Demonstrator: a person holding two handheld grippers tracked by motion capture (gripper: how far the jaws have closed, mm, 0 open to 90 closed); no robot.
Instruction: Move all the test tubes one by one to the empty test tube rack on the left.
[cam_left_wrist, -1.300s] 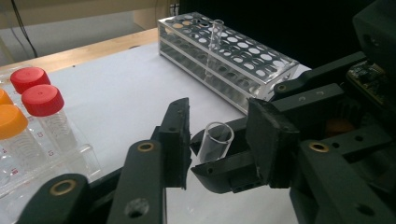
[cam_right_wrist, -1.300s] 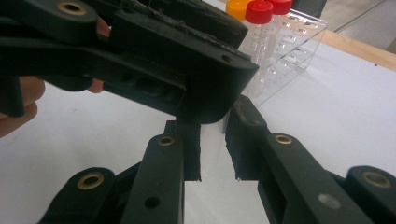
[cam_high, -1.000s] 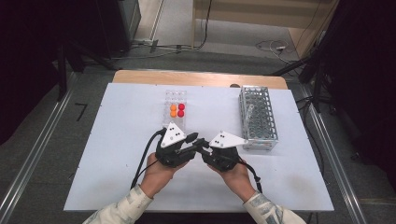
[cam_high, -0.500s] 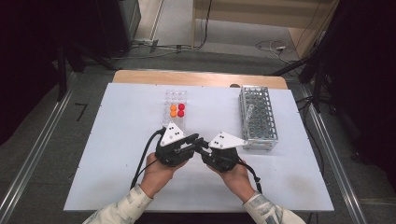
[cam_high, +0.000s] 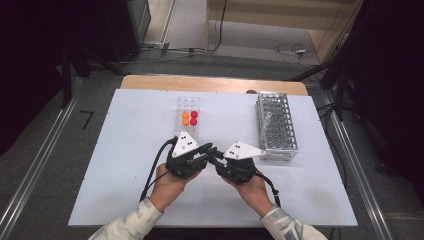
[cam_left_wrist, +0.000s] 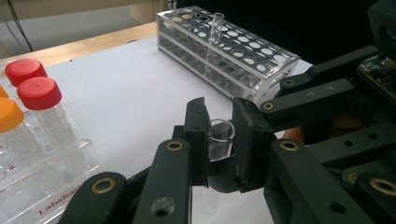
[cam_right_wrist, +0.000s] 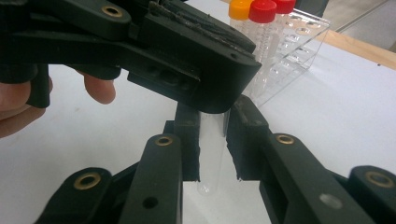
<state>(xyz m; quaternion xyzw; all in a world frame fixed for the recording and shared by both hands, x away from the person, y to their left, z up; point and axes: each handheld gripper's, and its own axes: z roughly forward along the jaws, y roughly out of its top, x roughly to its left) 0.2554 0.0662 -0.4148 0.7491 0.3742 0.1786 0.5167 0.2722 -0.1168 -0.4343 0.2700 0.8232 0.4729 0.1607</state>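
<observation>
Clear tube (cam_left_wrist: 219, 140) upright above tabletop (cam_high: 125, 150), clamped between fingers of both left gripper (cam_left_wrist: 217, 135) and right gripper (cam_right_wrist: 212, 140), metal rack (cam_high: 276, 127) lying nearer right hand.

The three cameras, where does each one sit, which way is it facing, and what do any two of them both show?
High view: fixed overhead, looking forward and down on the table; both forearms and hands enter from the bottom.
Left gripper view: rides the left gripper, facing the metal rack; its jaws clamp a clear tube.
Right gripper view: rides the right gripper, facing the capped tubes; a fingertip shows.
Shared: both gripper views show the clear tube and the other gripper.
</observation>
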